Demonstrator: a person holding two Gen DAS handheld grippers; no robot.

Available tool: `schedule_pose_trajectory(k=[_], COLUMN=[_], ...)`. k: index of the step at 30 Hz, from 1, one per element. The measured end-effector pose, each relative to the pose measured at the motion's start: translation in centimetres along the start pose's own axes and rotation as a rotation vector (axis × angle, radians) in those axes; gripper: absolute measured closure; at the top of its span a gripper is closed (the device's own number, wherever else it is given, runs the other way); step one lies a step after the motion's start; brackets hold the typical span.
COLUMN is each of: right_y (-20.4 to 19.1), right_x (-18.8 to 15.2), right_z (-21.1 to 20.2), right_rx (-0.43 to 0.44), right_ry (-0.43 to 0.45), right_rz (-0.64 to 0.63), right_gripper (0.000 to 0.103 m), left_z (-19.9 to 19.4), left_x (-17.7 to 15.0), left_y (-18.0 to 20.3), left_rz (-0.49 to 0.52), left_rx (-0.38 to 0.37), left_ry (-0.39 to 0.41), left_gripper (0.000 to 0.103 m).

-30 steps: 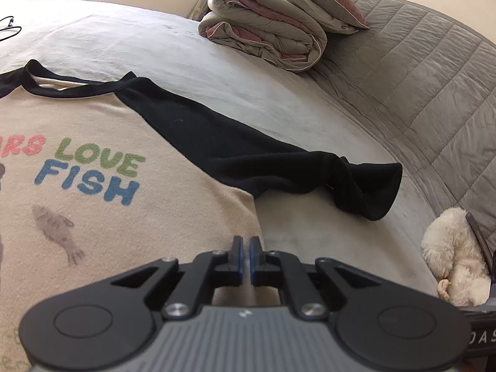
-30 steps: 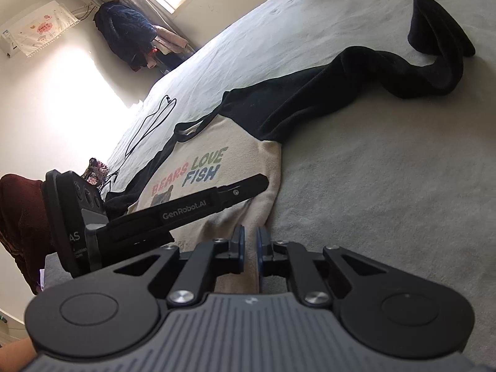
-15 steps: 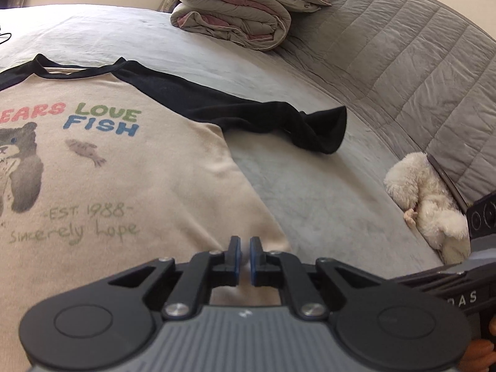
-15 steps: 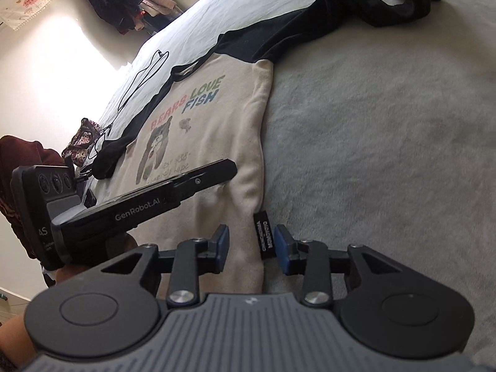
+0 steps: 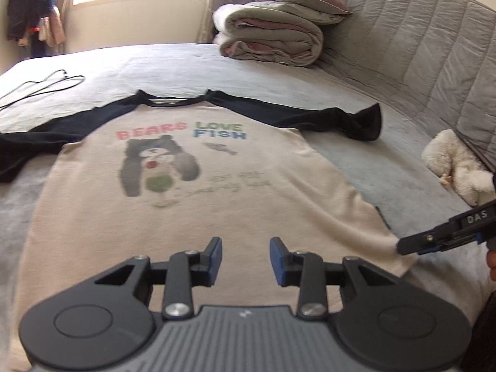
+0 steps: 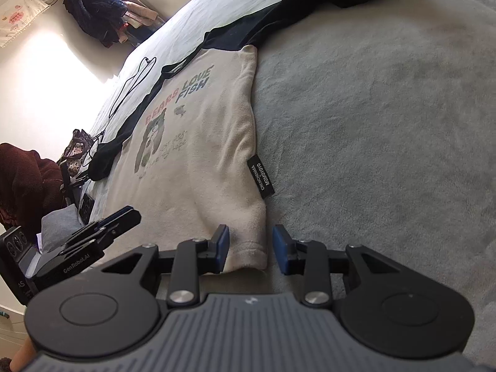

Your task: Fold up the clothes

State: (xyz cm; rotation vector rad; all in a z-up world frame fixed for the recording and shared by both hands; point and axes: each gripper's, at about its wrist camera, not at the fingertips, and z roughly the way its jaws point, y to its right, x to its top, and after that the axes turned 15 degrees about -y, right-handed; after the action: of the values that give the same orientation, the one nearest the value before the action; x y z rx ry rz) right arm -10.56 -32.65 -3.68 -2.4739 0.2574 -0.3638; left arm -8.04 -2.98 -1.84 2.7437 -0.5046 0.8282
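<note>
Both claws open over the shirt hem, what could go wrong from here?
1. The shirt's right sleeve lies bunched and twisted, so a fold may trap wrinkles.
2. The right claw straddles the hem corner and might pinch only one layer.
3. The black cable near the left sleeve could snag.

Raglan shirt spread flat across grey bed

The cream, black-sleeved cotton shirt [image 5: 192, 217] fills the frame's centre on the grey bedsheet [image 5: 173, 62]; folded grey-pink quilt [image 5: 269, 40] upper centre, white plush toy [image 5: 455, 167] at right edge, thin black cable [image 5: 43, 85] at upper left.
</note>
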Motion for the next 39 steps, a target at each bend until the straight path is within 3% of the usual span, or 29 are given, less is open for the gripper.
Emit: schedule_pose_trajectory(k=[4, 7, 9, 12, 14, 16, 18, 19, 22, 24, 28, 30, 31, 39], right_y=[-0.7, -1.2, -1.5, -2.1, -2.6, -2.9, -2.9, -2.8, -2.5, -2.4, -2.4, -2.0, -1.7, 1.0], right_x=[-0.1, 0.0, 0.1, 0.1, 0.1, 0.1, 0.1, 0.1, 0.3, 0.5, 1.1, 1.9, 2.4, 8.6], right_z=[0.3, 0.6, 0.7, 0.8, 0.6, 0.5, 0.6, 0.7, 1.2, 1.1, 0.2, -0.6, -1.0, -4.1], right_rx=[-0.046, -0.081, -0.104, -0.131, -0.148, -0.16, -0.178, -0.187, -0.203, -0.209, -0.212, -0.233, -0.243, -0.343], right_ry=[0.014, 0.021, 0.026, 0.035, 0.044, 0.044, 0.038, 0.034, 0.012, 0.011, 0.031, 0.066, 0.085, 0.216], right_rz=[-0.007, -0.009, -0.011, -0.014, -0.022, -0.027, -0.024, -0.021, -0.01, -0.008, -0.014, -0.014, -0.009, 0.019], right_gripper=[0.071, 0.082, 0.09, 0.093, 0.093, 0.094, 0.094, 0.095, 0.095, 0.095, 0.079, 0.065, 0.06, 0.06], left_z=[-2.0, -2.8, -2.9, -2.7, -2.8, -2.9, -2.9, -2.9, -3.1, -3.2, -3.6, -3.7, -3.7, -1.9], left_x=[-1.0, -1.9, -2.6, -3.7, -4.3, -4.6, -4.6, -4.6, -4.1, -3.6, -2.6, -1.9, -1.5, 2.6], left_y=[-5.5, -9.2, -10.9, -12.2, -12.3, -12.1, -11.8, -11.6, -10.8, -10.9, -11.3, -11.2, -11.2, -9.3], left_rz=[-0.133, -0.239, -0.29, -0.347, -0.357, -0.347, -0.328, -0.314, -0.24, -0.232, -0.26, -0.268, -0.27, -0.247], left_rx=[0.154, 0.212, 0.215, 0.15, 0.119, 0.101, 0.1, 0.107, 0.166, 0.175, 0.166, 0.156, 0.151, 0.101], left_ry=[0.005, -0.012, -0.047, -0.085, -0.085, -0.09, -0.107, -0.116, -0.144, -0.153, -0.126, -0.106, -0.095, -0.037], left_gripper=[0.062, 0.061, 0.061, 0.064, 0.065, 0.074, 0.094, 0.098, 0.098, 0.095, 0.084, 0.068, 0.068, 0.058])
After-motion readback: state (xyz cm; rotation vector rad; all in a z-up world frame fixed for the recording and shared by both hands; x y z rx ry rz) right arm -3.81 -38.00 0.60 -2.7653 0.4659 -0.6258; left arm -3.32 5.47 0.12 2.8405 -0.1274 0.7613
